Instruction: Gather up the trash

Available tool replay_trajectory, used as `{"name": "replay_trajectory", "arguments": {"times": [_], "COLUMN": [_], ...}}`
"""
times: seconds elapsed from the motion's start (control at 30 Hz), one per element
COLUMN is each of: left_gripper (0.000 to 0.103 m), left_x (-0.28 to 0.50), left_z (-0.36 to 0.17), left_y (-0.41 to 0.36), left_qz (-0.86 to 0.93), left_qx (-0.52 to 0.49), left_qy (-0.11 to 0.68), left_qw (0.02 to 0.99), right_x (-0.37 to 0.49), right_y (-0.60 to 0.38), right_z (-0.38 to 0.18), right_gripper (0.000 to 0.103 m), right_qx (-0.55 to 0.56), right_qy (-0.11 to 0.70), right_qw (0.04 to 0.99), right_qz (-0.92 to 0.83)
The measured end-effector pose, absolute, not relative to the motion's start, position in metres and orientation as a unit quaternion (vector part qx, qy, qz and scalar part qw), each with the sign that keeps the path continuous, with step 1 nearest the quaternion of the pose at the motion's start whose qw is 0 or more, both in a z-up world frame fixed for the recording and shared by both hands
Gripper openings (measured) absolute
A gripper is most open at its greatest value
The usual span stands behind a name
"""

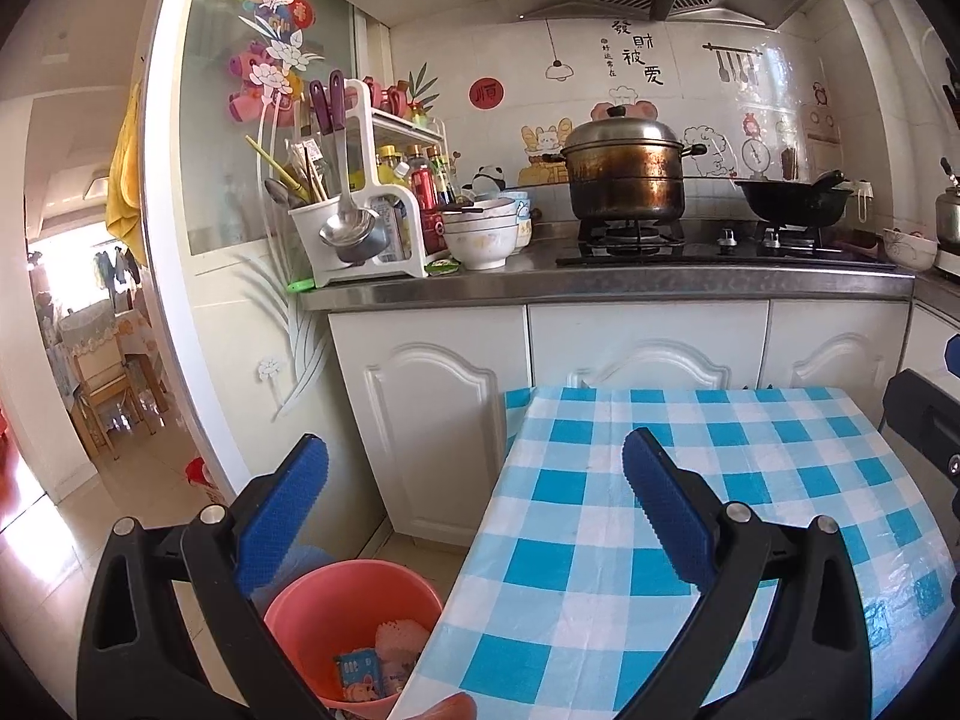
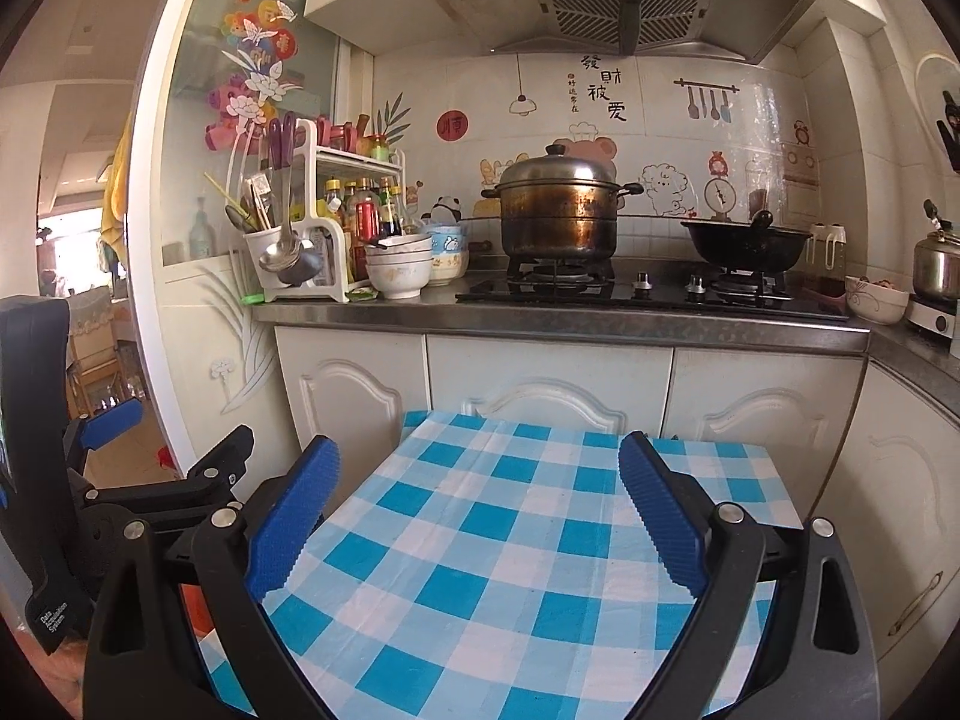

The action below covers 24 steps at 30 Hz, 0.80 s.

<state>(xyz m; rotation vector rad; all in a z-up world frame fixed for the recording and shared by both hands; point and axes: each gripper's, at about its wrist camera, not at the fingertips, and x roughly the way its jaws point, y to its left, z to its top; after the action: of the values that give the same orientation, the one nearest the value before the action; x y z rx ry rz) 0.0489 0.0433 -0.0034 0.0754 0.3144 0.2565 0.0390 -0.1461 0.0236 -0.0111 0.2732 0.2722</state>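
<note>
A pink trash bucket (image 1: 354, 630) stands on the floor left of the small table (image 1: 690, 510) with its blue-and-white checked cloth. Wrappers and crumpled paper (image 1: 384, 660) lie inside the bucket. My left gripper (image 1: 474, 474) hangs open above the table's left edge and the bucket, nothing between its blue pads. My right gripper (image 2: 480, 474) is open above the table (image 2: 510, 540), wide apart and empty. The left gripper (image 2: 120, 480) shows at the left of the right wrist view. No trash shows on the cloth.
Behind the table runs a kitchen counter (image 1: 600, 288) with white cabinets (image 1: 432, 408). On it stand a steamer pot (image 1: 624, 174), a black wok (image 1: 792, 198), stacked bowls (image 1: 480, 234) and a utensil rack (image 1: 354, 204). A doorway (image 1: 90, 330) opens at the left.
</note>
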Motion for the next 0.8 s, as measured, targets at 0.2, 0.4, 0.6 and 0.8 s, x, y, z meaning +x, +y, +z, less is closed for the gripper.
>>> {"name": "replay_trajectory", "arguments": {"times": [0.2, 0.4, 0.6, 0.8], "left_gripper": [0.099, 0.099, 0.099, 0.099], "left_x": [0.033, 0.023, 0.017, 0.015], "left_z": [0.006, 0.012, 0.015, 0.014], "left_y": [0.041, 0.043, 0.047, 0.05], "left_qz": [0.127, 0.124, 0.126, 0.122], "left_qx": [0.029, 0.022, 0.017, 0.009], "left_qy": [0.134, 0.125, 0.117, 0.12], "left_qw": [0.982, 0.984, 0.985, 0.985], "right_x": [0.024, 0.011, 0.003, 0.002], "right_y": [-0.151, -0.147, -0.145, -0.143], "right_z": [0.034, 0.041, 0.046, 0.046], "right_gripper": [0.094, 0.095, 0.095, 0.095], "right_qx": [-0.004, -0.015, -0.019, -0.021], "right_qy": [0.114, 0.099, 0.092, 0.093], "right_qw": [0.985, 0.987, 0.987, 0.987], "right_qz": [0.128, 0.126, 0.128, 0.126]}}
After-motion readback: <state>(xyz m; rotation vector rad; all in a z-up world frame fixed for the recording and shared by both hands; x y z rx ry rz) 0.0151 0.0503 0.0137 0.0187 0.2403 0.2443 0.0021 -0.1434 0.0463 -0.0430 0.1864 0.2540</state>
